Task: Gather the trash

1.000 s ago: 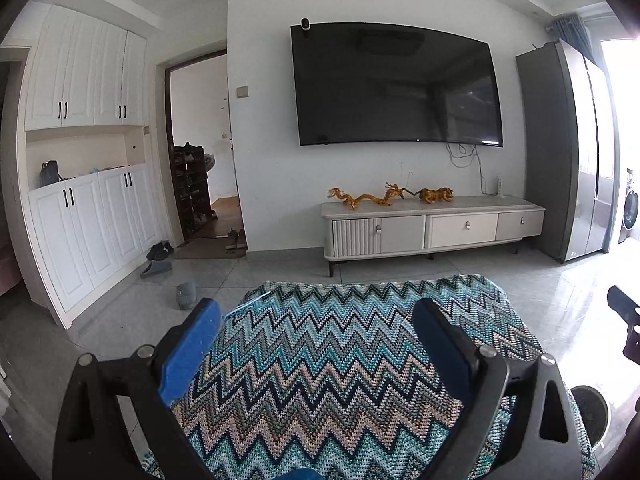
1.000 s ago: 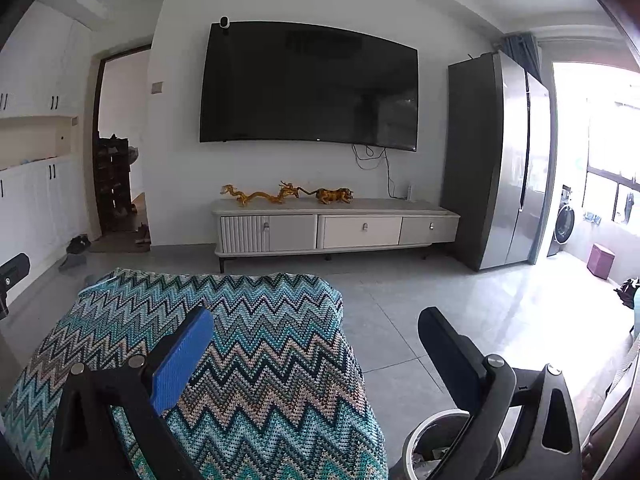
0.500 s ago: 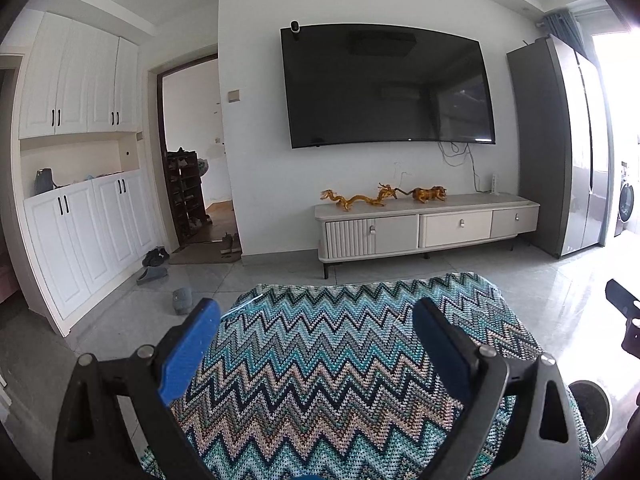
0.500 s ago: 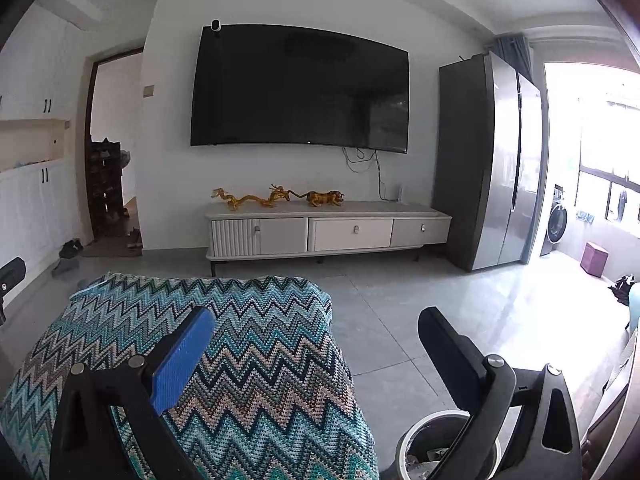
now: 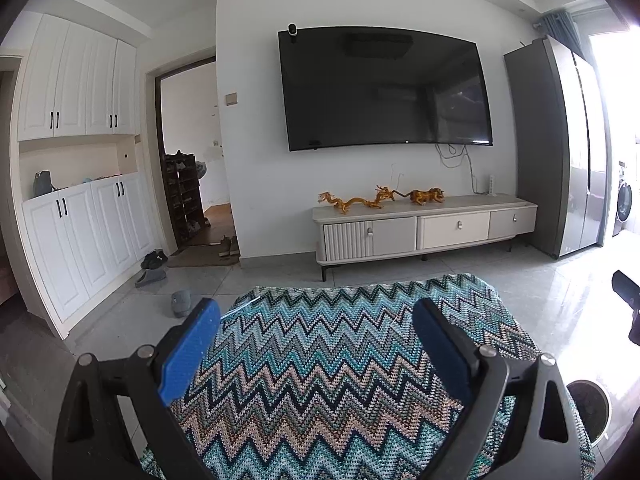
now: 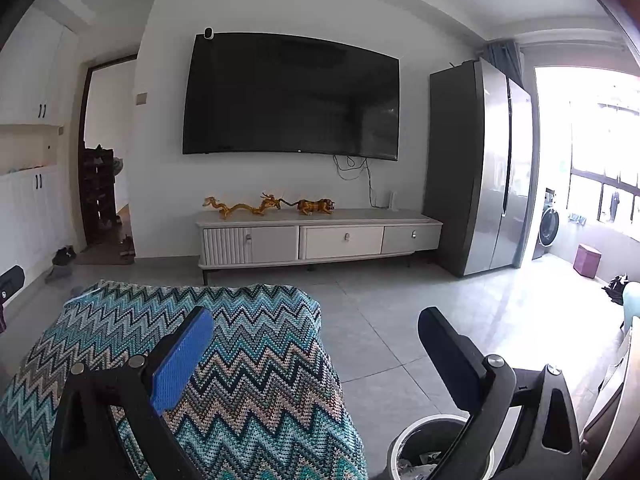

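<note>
My left gripper (image 5: 316, 316) is open, empty, held above a table draped in a zigzag knitted cloth (image 5: 340, 368). My right gripper (image 6: 316, 320) is open too, nothing between its fingers, over the cloth's right edge (image 6: 256, 360). A round trash bin (image 6: 424, 452) stands on the floor below the right gripper's right finger; crumpled scraps show inside it. The same bin (image 5: 588, 408) peeks out at the lower right of the left wrist view. No loose trash shows on the cloth.
A wall TV (image 5: 384, 88) hangs over a low white cabinet (image 5: 424, 230) with golden figurines. A tall grey fridge (image 6: 480, 168) stands at right, white cupboards (image 5: 80, 236) and slippers (image 5: 182, 302) at left. Grey tile floor (image 6: 400, 320) lies between.
Both views have tilted slightly downward, so the TV and cabinet sit a little lower in frame. Both grippers stay open and empty.
</note>
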Motion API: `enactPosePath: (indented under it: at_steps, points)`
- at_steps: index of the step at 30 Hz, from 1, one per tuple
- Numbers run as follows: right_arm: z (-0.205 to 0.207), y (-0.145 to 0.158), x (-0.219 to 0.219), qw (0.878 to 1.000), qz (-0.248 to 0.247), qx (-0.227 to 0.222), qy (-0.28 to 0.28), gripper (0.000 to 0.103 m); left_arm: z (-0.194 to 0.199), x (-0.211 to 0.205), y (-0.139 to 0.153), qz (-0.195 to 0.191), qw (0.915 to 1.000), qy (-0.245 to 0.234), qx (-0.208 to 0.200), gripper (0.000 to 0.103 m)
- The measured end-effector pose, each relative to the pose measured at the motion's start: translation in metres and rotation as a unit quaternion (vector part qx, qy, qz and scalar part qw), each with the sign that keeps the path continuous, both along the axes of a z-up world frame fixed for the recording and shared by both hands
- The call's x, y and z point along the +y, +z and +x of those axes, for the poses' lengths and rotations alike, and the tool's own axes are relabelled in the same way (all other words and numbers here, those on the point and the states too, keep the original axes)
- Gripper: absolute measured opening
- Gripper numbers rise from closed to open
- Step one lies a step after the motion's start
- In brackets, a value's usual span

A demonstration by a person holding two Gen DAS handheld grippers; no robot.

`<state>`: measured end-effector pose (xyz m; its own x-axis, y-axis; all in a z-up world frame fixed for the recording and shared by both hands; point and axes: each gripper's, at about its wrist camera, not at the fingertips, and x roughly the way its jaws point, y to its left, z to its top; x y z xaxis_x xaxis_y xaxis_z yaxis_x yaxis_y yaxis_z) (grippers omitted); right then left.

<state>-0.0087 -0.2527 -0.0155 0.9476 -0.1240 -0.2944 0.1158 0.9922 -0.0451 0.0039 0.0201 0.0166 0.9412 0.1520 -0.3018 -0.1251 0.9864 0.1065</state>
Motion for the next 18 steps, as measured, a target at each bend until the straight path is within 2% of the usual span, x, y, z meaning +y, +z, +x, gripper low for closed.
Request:
enactPosePath:
  at_steps: [18]
  points:
    - [-0.0005, -0.0064, -0.0054, 1.000, 0.008, 0.011, -0.003, 0.103, 0.0042, -0.0076, -0.0001, 0.003, 0.9999, -0.014, 0.007, 0.097]
